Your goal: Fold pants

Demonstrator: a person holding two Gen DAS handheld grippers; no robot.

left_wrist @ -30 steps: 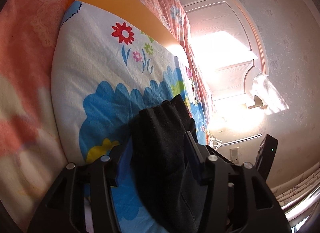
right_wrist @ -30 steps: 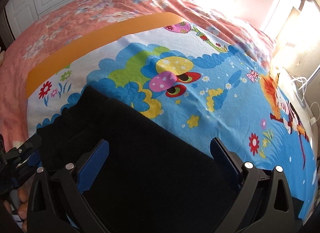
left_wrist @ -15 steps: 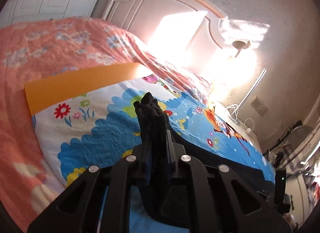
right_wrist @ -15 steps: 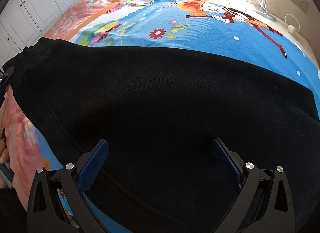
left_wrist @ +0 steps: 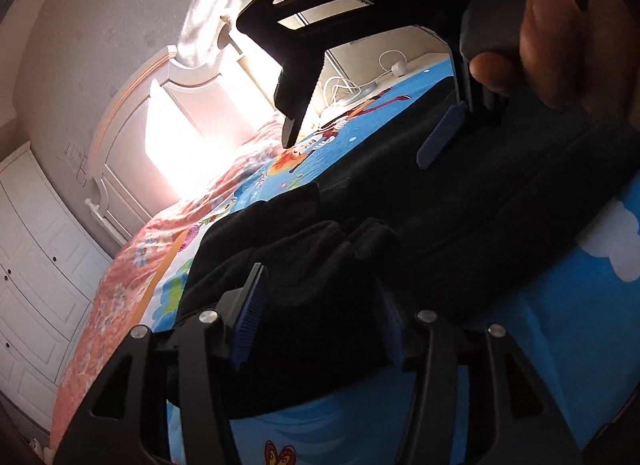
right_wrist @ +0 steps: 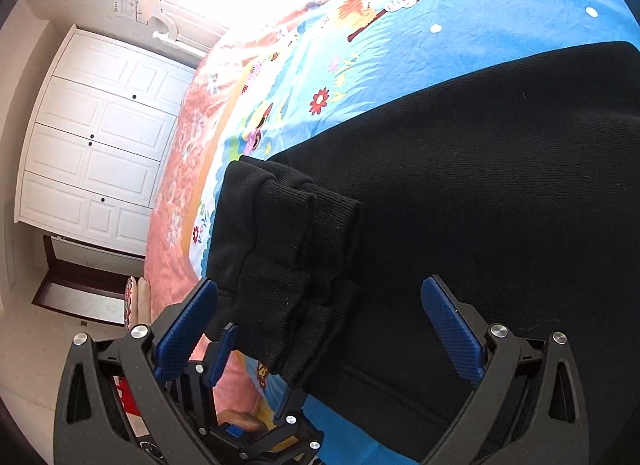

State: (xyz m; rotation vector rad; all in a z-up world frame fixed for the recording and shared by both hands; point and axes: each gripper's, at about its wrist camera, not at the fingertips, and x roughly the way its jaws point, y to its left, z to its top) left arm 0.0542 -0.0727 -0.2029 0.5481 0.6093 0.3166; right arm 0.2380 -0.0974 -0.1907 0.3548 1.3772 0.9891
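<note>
Black pants (right_wrist: 480,185) lie across the cartoon sheet (right_wrist: 420,37) on the bed. Their ribbed cuffs (right_wrist: 288,245) are folded back on top of the pants body (left_wrist: 460,201). My left gripper (left_wrist: 320,305) is at the cuff end; its jaws are opening, and the cuffs (left_wrist: 320,249) lie loose between the blue pads. From the right wrist view the left gripper (right_wrist: 256,369) shows low, straddling the cuff tips. My right gripper (right_wrist: 320,305) hovers wide open over the fold with nothing gripped. It also hangs at the top of the left view as the right gripper (left_wrist: 360,133), held by a hand (left_wrist: 552,45).
A pink floral bedspread (right_wrist: 180,193) lies beneath the sheet, with an orange band (left_wrist: 160,277) along the sheet's edge. White wardrobe doors (right_wrist: 96,137) stand beyond the bed. The sunlit white headboard (left_wrist: 168,121) and white cables (left_wrist: 344,93) are at the far end.
The left gripper, shut on the cuffs half a second ago, has swung them over onto the pants, rolled, and opened its jaws. The right gripper has swung round over the fold, still open.
</note>
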